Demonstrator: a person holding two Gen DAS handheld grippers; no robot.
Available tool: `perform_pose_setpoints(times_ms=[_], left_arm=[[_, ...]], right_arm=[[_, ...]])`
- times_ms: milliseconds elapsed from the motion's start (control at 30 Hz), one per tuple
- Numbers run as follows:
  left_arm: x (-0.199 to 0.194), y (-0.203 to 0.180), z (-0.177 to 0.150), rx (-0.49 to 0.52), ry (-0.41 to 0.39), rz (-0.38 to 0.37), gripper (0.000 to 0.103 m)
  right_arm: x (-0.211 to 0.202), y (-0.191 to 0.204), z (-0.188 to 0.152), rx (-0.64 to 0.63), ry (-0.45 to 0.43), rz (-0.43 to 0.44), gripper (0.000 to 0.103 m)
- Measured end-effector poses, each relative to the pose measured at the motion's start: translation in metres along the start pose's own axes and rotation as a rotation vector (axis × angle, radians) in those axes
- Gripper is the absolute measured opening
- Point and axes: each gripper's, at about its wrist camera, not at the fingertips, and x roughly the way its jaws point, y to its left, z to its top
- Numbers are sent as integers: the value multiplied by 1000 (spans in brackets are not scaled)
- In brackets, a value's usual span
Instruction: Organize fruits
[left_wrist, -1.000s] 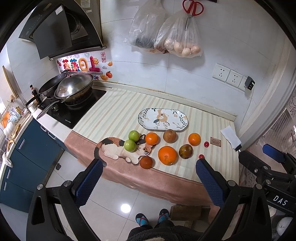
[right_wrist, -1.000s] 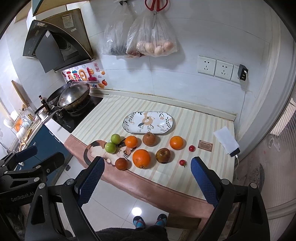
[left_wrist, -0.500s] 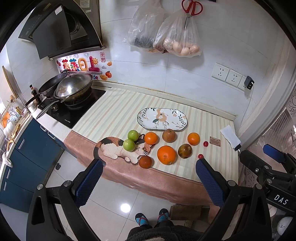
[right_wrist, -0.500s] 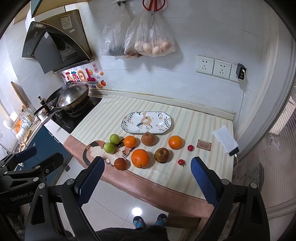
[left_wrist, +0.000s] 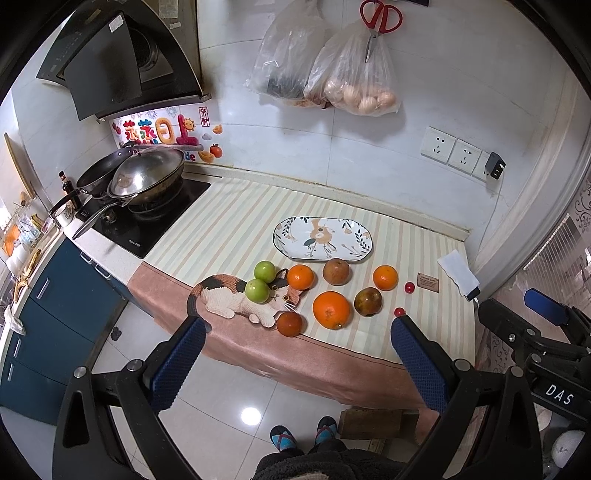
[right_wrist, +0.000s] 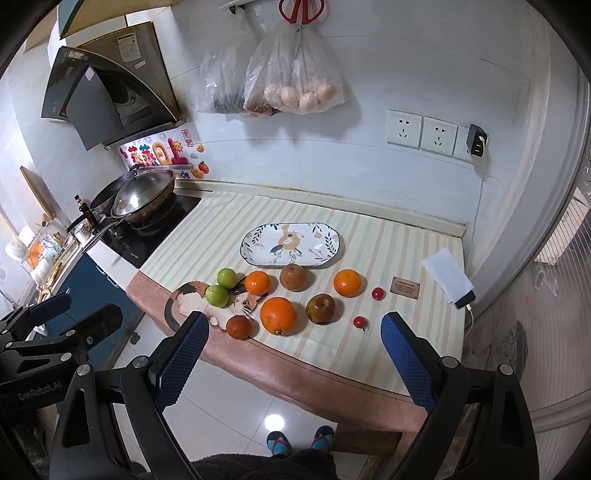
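Observation:
A patterned oval plate (left_wrist: 322, 239) (right_wrist: 291, 244) lies bare on the striped counter cloth. In front of it sit two green apples (left_wrist: 260, 283) (right_wrist: 221, 285), a big orange (left_wrist: 331, 309) (right_wrist: 277, 315), two smaller oranges (left_wrist: 300, 277) (left_wrist: 385, 277), brown fruits (left_wrist: 336, 271) (right_wrist: 320, 308), a dark red fruit (left_wrist: 290, 324) and two cherry tomatoes (right_wrist: 360, 322) (right_wrist: 377, 293). My left gripper (left_wrist: 297, 354) hangs open, well back from the counter's front edge, holding nothing. My right gripper (right_wrist: 293, 350) is likewise open and held back above the floor.
A stove with two woks (left_wrist: 146, 177) stands at the left. Bags of eggs (left_wrist: 360, 92) and red scissors (left_wrist: 380, 16) hang on the wall. A phone under white paper (right_wrist: 448, 282) and a small card (right_wrist: 405, 286) lie at the right. The person's feet (left_wrist: 303, 435) show below.
Both views have crept slightly closer to the counter. Nothing on the counter has moved and both grippers stay open.

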Motion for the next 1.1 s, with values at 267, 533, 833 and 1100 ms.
perform_pose_setpoints(times_ms=[267, 533, 833, 1100], left_arm=[[-2, 0, 3, -1, 3, -10, 103], [9, 13, 8, -3, 13, 11, 103], [79, 52, 27, -35, 54, 111, 103], [182, 45, 28, -50, 288, 48, 103]], right_arm=[[0, 0, 0, 0, 0, 2, 96], [9, -7, 3, 66, 15, 27, 96], [75, -20, 6, 205, 7, -6, 97], [174, -66, 5, 288, 138, -23, 75]])
